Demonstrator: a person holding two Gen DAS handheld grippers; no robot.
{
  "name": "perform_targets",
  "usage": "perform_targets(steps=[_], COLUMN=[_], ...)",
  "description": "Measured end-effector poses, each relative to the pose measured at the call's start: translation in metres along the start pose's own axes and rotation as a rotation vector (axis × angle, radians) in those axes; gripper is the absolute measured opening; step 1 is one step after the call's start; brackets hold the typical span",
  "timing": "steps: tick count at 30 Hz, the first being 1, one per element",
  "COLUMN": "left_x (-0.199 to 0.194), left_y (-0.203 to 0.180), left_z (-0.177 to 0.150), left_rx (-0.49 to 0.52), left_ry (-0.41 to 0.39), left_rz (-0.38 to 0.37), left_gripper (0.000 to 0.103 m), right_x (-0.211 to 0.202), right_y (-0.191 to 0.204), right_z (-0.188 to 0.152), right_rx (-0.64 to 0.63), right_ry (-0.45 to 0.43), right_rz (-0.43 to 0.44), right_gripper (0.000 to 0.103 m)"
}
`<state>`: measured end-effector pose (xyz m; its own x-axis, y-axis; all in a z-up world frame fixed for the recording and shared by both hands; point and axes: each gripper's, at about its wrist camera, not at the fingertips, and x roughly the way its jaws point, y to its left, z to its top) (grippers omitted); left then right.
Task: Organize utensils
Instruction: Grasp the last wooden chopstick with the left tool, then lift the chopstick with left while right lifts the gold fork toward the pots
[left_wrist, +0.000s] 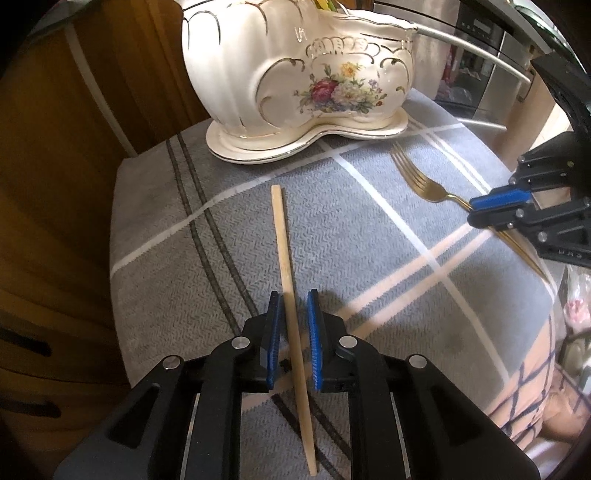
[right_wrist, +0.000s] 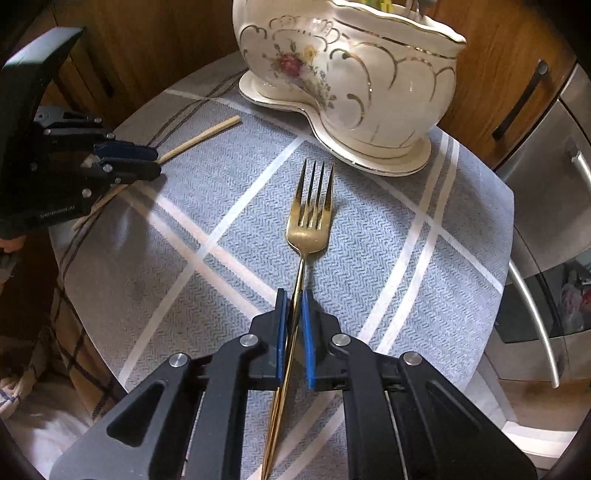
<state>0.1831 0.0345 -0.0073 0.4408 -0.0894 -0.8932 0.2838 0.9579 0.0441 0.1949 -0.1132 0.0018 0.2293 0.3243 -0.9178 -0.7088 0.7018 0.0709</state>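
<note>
Left wrist view: my left gripper (left_wrist: 294, 295) clenches the wooden chopstick (left_wrist: 291, 295) lying on the grey cloth (left_wrist: 369, 240). Right wrist view: my right gripper (right_wrist: 294, 297) clamps the gold fork (right_wrist: 309, 221) handle; writing on the ceramic holder (right_wrist: 369, 85) stays unreadable.

A pale, light-tan wooden chopstick (left_wrist: 289, 295) lay on a grey-blue herringbone-weave cloth (left_wrist: 369, 236) crossed by white bands and thin dark stripes. A shiny gold metal fork (right_wrist: 309, 221) showed bright glints on its tines. The cream-white ceramic holder (left_wrist: 295, 74) carried gilt scroll lines, a gold-edged rim and a painted bouquet of red, yellow, white and blue flowers with green leaves. Both black plastic grippers, the left gripper (left_wrist: 293, 295) and the right gripper (right_wrist: 293, 295), bore blue ribbed pads and silver pins. Brown wooden cabinet fronts (left_wrist: 55, 184) stood behind.
</note>
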Motion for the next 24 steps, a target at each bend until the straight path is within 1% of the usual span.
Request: perform_targets(steps=[2, 5, 8, 11, 16, 21, 24], left_x=[-0.001, -0.004, -0.007, -0.01, -0.013, -0.013, -0.013], left_y=[0.0, 0.002, 0.006, 0.002, -0.011, -0.013, -0.01], left_z=[-0.003, -0.01, -0.016, -0.019, -0.022, -0.017, -0.014], left_rx=[-0.011, -0.034, -0.049, -0.019, 0.107, 0.133, 0.12], left_ry=[-0.01, -0.029, -0.036, -0.018, 0.051, 0.092, 0.103], left_rz=[0.011, 0.006, 0.001, -0.002, 0.028, 0.032, 0.014], left_gripper=[0.006, 0.006, 0.006, 0.006, 0.007, 0.007, 0.008], right_x=[-0.003, -0.007, -0.01, -0.013, -0.013, -0.007, -0.008], right_y=[-0.002, -0.005, -0.001, 0.005, 0.009, 0.017, 0.02], right_z=[-0.003, -0.011, -0.019, -0.022, -0.022, -0.014, -0.016], right_rx=[0.027, 0.049, 0.03, -0.012, -0.048, -0.084, -0.09], right_ry=[-0.017, -0.039, -0.04, -0.021, 0.017, 0.059, 0.063], right_rz=[0.018, 0.031, 0.027, 0.009, -0.004, -0.016, -0.012], right_gripper=[0.007, 0.006, 0.006, 0.006, 0.006, 0.006, 0.006])
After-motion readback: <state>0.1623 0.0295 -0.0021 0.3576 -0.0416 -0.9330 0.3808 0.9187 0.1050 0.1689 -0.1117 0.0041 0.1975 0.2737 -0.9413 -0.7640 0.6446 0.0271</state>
